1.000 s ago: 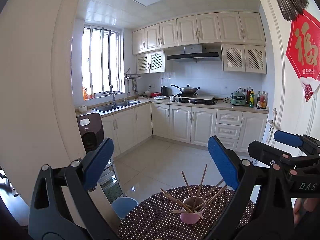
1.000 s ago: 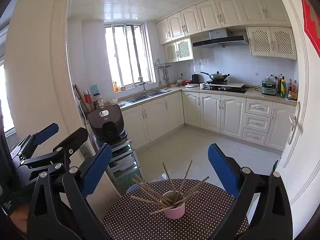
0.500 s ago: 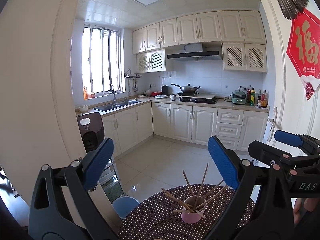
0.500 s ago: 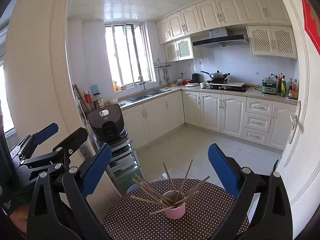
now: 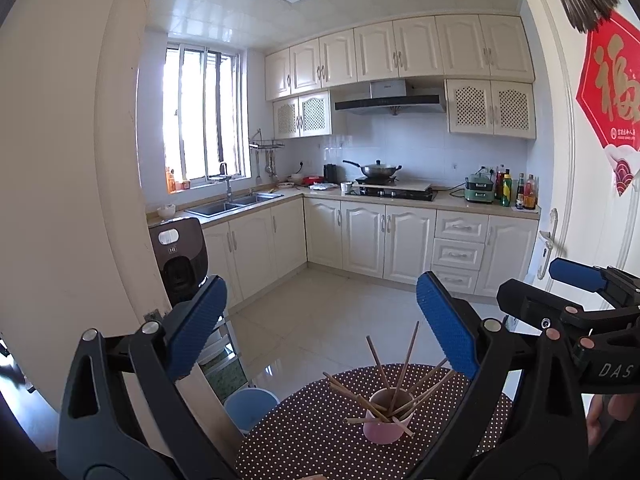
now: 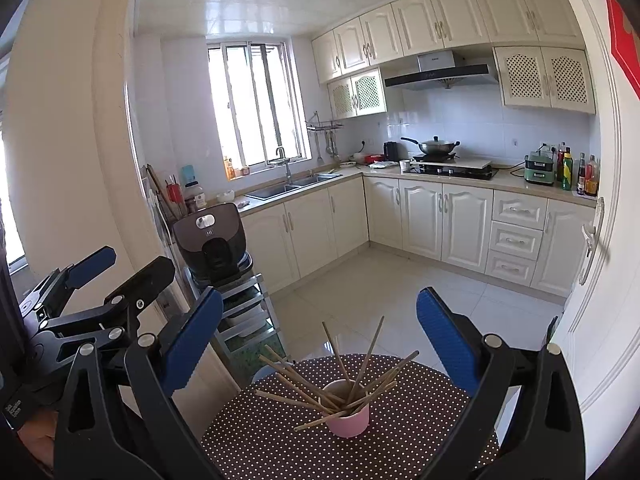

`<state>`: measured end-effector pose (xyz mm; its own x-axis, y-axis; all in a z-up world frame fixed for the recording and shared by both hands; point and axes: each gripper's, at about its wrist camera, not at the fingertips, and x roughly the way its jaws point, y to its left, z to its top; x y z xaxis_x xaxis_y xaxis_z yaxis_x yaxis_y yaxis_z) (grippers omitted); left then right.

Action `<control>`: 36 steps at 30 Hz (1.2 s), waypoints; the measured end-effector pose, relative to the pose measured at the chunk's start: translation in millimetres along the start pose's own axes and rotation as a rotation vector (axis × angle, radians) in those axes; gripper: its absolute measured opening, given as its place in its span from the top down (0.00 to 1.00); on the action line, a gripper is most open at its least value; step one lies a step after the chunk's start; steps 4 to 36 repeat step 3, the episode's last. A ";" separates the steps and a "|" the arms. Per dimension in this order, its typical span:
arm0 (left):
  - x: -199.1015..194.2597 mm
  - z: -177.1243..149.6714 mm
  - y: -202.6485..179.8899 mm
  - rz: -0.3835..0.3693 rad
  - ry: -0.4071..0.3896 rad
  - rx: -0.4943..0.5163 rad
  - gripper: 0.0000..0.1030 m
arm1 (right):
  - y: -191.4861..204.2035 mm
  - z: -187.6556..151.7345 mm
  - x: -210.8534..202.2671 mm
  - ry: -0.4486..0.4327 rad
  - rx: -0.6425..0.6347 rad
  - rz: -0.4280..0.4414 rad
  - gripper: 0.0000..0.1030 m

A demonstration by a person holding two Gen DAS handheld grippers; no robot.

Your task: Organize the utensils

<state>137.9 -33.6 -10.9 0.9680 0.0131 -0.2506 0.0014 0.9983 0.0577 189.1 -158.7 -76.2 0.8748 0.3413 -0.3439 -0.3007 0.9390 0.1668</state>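
Hovering left gripper (image 5: 320,332) and right gripper (image 6: 318,332), parted, empty, chopsticks (image 6: 320,384) splayed in pink cup (image 6: 347,420)

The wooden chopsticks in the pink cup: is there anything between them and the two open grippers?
Nothing visible does. The wooden chopsticks fan out of the small pink cup on the round dotted brown table. The right gripper and left gripper are open above it, with only bare tabletop around.

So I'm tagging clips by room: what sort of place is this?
A home kitchen, seen from a doorway. A wok sits on the gas stove under a range hood, and a double sink lies below the window. Up close, a pink cup of chopsticks stands on a polka-dot table.
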 end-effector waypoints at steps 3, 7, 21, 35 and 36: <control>5.9 -3.8 -1.0 0.004 0.024 0.005 0.08 | -4.2 -2.9 6.5 0.018 0.007 -0.007 0.09; 5.9 -3.8 -1.0 0.004 0.024 0.005 0.08 | -4.2 -2.9 6.5 0.018 0.007 -0.007 0.09; 5.9 -3.8 -1.0 0.004 0.024 0.005 0.08 | -4.2 -2.9 6.5 0.018 0.007 -0.007 0.09; 5.9 -3.8 -1.0 0.004 0.024 0.005 0.08 | -4.2 -2.9 6.5 0.018 0.007 -0.007 0.09; 5.9 -3.8 -1.0 0.004 0.024 0.005 0.08 | -4.2 -2.9 6.5 0.018 0.007 -0.007 0.09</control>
